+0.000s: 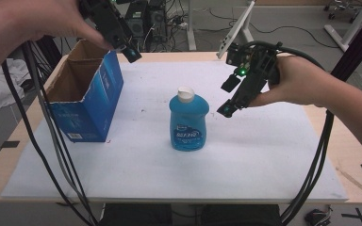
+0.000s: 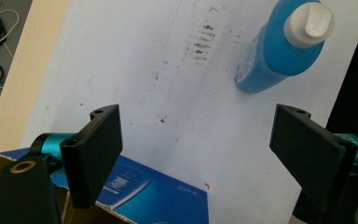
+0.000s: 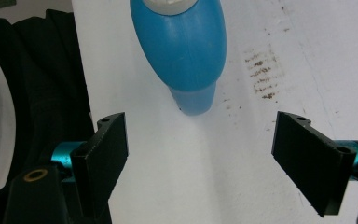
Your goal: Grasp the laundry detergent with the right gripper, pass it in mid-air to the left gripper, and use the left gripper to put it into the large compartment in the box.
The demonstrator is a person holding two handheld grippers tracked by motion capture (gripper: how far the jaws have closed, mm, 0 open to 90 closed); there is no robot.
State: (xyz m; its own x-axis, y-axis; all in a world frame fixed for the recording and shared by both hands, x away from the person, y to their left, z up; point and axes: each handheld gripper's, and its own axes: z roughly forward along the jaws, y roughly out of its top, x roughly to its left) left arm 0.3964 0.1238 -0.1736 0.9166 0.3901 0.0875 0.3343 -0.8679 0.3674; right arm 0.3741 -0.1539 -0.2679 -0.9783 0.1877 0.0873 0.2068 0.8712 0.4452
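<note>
The bottle [image 1: 189, 120] stands upright near the middle of the white board [image 1: 169, 174] that covers the desk [image 1: 353, 155], cap [image 1: 186, 94] on, clear of everything around it. The right gripper [image 1: 230, 96] hangs just at its 3 o'clock, jaws wide apart and empty; in the right gripper view the bottle [image 3: 182, 46] sits ahead of the gap between them. The left gripper [image 1: 129, 52] hovers at 10 o'clock, above the near corner of the open box [image 1: 87, 94], jaws likewise spread and holding nothing; in the left gripper view the bottle [image 2: 275, 46] lies far off toward the upper right.

Judging by the blue fill that seems to run up to the shoulder, the bottle is probably fairly heavy for its size. The plastic wall looks smooth and glossy, so likely slippery, and it may give a little under a squeeze. It is flattened, wide across the label [image 1: 187, 133] and thin front to back. The safest hold seems to be across the body just below the shoulder, or on the waist above the label; the cap is small and rounded and would pivot easily.

The box stands at 9 o'clock, well apart from the bottle, its open top facing up. Brown smudges [image 3: 261, 74] mark the board but obstruct nothing. Cables [image 1: 52, 141] trail down both sides and could drag. The right gripper's path to the bottle looks clear.
</note>
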